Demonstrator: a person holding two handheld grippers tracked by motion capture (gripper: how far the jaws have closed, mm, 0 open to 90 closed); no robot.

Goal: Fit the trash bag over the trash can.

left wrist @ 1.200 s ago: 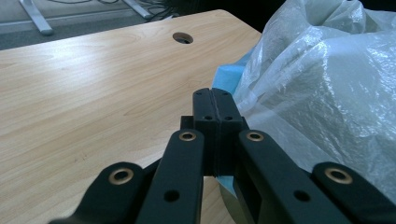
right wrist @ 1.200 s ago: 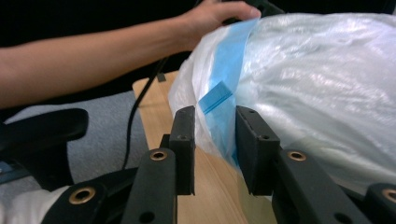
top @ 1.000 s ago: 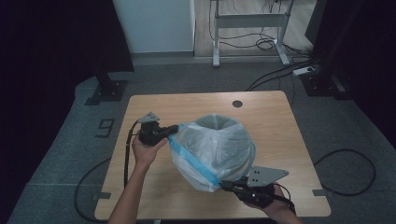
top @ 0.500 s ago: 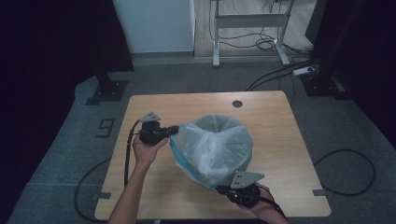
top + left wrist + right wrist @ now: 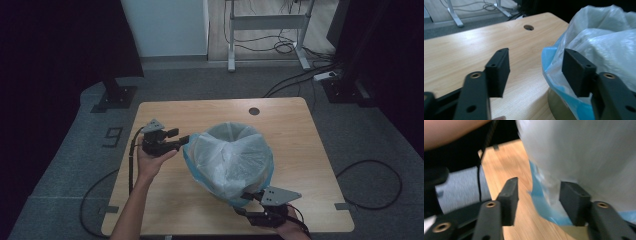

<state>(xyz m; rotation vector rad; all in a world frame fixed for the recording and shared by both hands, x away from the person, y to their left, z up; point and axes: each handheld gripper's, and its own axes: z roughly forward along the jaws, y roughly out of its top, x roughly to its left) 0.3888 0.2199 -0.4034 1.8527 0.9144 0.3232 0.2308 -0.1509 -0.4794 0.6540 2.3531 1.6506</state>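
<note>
- Near the middle of the light wooden table [image 5: 300, 150], a round bin lined with a translucent white plastic bag with a blue hem [image 5: 230, 162] is standing upright; the liner is draping over the rim and down the outside wall.
- At the bin's left side I am holding the left gripper [image 5: 184, 141], and its jaws have just been opening. They are standing apart now, with the blue hem [image 5: 554, 82] lying between them; one black pad [image 5: 577, 71] is sitting against the plastic, the other is clear of it over bare wood.
- Toward the table's near edge, at the bin's lower right side, I am holding the right gripper [image 5: 246, 201]. Its jaws have also just been opening and are gaping now; the bag's blue edge [image 5: 541, 202] is hanging between the pads without being pinched.
- Close to the table's far edge, a small round cable hole [image 5: 254, 111] is showing behind the bin.
- Beyond the table, cables are lying on the grey floor [image 5: 200, 82].
</note>
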